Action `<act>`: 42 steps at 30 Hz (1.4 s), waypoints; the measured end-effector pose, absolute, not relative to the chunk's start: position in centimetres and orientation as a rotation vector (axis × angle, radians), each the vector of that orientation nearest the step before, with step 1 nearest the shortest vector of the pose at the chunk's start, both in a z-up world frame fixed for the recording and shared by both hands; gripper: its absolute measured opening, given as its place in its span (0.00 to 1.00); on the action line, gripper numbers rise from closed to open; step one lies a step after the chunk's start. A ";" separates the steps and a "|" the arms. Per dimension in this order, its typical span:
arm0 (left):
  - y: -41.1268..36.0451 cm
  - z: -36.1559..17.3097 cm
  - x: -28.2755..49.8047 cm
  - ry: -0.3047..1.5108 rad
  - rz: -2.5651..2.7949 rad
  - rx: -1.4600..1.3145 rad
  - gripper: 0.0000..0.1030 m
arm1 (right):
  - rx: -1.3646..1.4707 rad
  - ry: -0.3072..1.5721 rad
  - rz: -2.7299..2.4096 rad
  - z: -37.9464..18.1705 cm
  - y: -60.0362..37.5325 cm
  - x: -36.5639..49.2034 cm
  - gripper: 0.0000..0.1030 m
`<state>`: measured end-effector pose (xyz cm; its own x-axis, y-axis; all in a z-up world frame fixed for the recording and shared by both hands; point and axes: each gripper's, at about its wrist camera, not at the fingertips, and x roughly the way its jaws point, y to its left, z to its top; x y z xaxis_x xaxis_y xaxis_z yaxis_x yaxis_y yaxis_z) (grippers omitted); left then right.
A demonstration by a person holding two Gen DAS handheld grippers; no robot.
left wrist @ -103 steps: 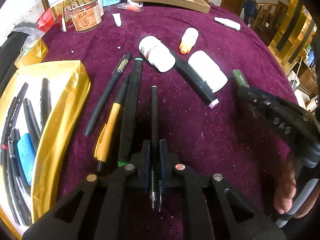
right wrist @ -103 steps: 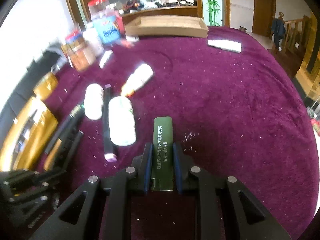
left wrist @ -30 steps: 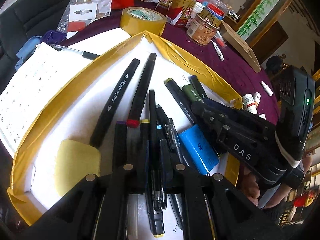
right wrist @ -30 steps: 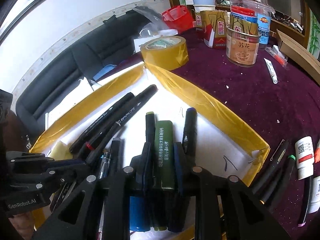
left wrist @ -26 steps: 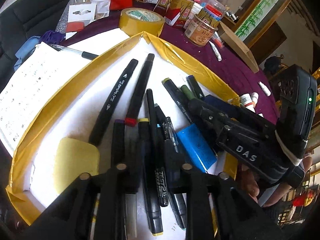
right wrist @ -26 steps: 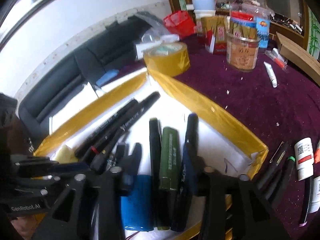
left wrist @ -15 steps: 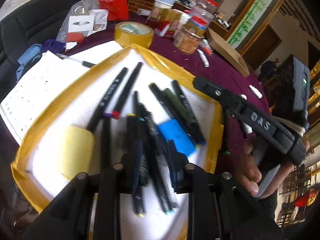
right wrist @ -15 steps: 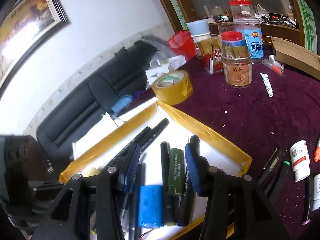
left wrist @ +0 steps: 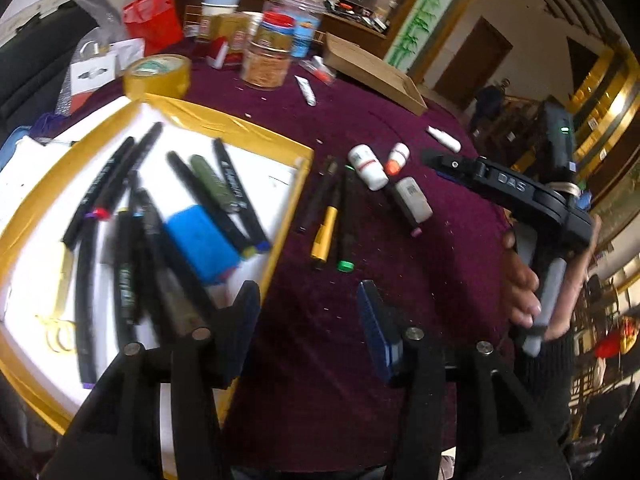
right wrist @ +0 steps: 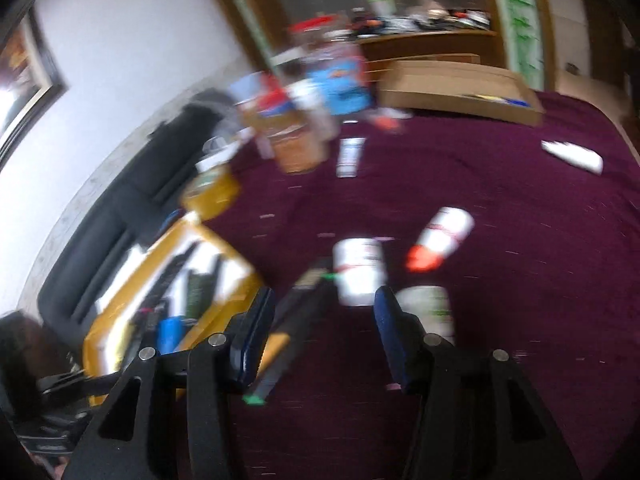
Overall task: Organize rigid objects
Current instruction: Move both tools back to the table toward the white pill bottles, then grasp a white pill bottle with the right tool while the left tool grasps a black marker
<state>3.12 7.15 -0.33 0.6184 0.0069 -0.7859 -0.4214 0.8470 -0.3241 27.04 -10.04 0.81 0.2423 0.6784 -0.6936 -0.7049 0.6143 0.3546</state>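
Left wrist view. The left tool (left wrist: 308, 320) hangs over the purple counter (left wrist: 360, 320) at the near corner of the gold-rimmed tray (left wrist: 224, 124); its jaws are apart and opening, with nothing between them. The black pen it clamped a second ago now lies in the tray among the other markers (left wrist: 132, 280), beside the blue block (left wrist: 200, 244) and the green tube (left wrist: 212, 184). The right tool (left wrist: 436, 158), carried by a hand (left wrist: 520, 280), is raised over the counter to the right — it has left the tray, where it reached in a second ago. Still loose on the counter: a yellow pen (left wrist: 326, 232), a green-capped marker (left wrist: 344, 220), three white bottles (left wrist: 368, 164) and a small tube (left wrist: 444, 139).

Right wrist view (blurred by motion). The right tool (right wrist: 322, 336) stands wide and empty, jaws opening the last bit; the green tube it carried a second ago rests in the tray (right wrist: 120, 320). Ahead of it lie the loose pens (right wrist: 296, 320) and a bottle (right wrist: 360, 272).

Reading for the task: two items are delivered, and both tools seem free for another pick among the loose things.

Edges and room: the tray's raised gold rim runs just beside the loose pens, so a low sweep could catch it. The centre and right of the counter are open; jars (left wrist: 268, 60), a tape roll (left wrist: 158, 74) and a cardboard box (left wrist: 372, 72) crowd the far edge.
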 end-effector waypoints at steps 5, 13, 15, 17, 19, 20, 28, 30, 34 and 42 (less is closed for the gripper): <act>5.9 -0.8 4.2 0.916 0.259 -0.488 0.47 | 0.119 1.039 0.834 -4.0 -12.6 31.2 0.45; 4.6 -1.9 6.7 0.960 0.240 -0.484 0.47 | 0.084 1.057 0.827 -5.4 -10.9 31.3 0.45; 4.0 -2.0 7.4 0.965 0.230 -0.477 0.47 | 0.085 1.081 0.804 -6.3 -10.8 31.5 0.40; 3.4 -2.1 8.2 0.980 0.224 -0.466 0.47 | 0.069 1.062 0.787 -6.3 -10.9 31.3 0.28; 3.0 -2.1 8.7 0.984 0.212 -0.463 0.47 | 0.078 1.070 0.776 -6.3 -11.1 31.4 0.28; 2.7 -1.9 9.2 0.983 0.207 -0.450 0.47 | 0.084 1.071 0.768 -6.2 -11.4 31.4 0.28; 1.3 -2.2 13.8 1.043 0.195 -0.423 0.47 | 0.217 1.011 0.733 -4.0 -14.6 31.8 0.28; 0.7 -2.1 15.6 1.036 0.199 -0.381 0.47 | 0.239 0.990 0.712 -3.5 -15.2 31.9 0.28; 0.3 -3.4 19.4 1.080 0.200 -0.383 0.47 | 0.275 0.945 0.669 -2.5 -16.7 32.3 0.28; 0.9 -6.6 25.8 1.152 0.298 -0.440 0.47 | 0.323 0.941 0.600 -2.4 -18.4 33.4 0.28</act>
<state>25.76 0.91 -6.63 0.3818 0.0028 -0.9243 -0.4454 0.8768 -0.1813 33.45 -18.44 -2.37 0.4443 0.6096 -0.6565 -0.3385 0.7927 0.5070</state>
